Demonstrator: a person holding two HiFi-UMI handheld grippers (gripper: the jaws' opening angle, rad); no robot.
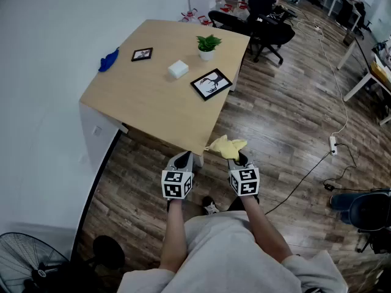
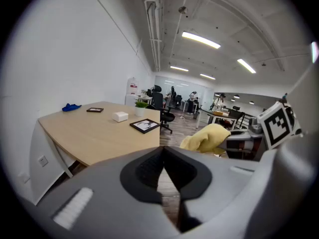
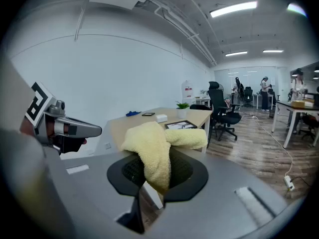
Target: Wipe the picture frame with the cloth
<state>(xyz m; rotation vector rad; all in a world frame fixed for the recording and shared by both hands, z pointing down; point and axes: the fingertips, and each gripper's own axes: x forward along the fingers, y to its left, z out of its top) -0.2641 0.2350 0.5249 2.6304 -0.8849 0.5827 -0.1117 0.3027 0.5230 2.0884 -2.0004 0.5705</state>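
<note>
Head view: both tools were held low, side by side, just short of the near corner of the surface (image 1: 153,102). The left tool (image 1: 182,159) was seen with its jaws drawn together, and in the left gripper view nothing was caught between them. The right tool (image 1: 240,159) was clamped on the yellow cloth (image 1: 227,146), which was bunched over the jaw tips and draped toward the corner of the surface. In the right gripper view the cloth was seen pinched through its middle, with one fold thrown off to the right. The picture frame (image 1: 211,83), black-edged with a dark branching print, was laid flat near the right edge of the surface, well apart from both tools. Further back a white box (image 1: 178,69) and a small potted plant (image 1: 208,46) were set, and a smaller frame (image 1: 142,54) was placed near a blue rag (image 1: 109,60) at the far left. A black office chair (image 1: 269,29) was parked beyond the surface on the wood floor (image 1: 275,121).
</note>
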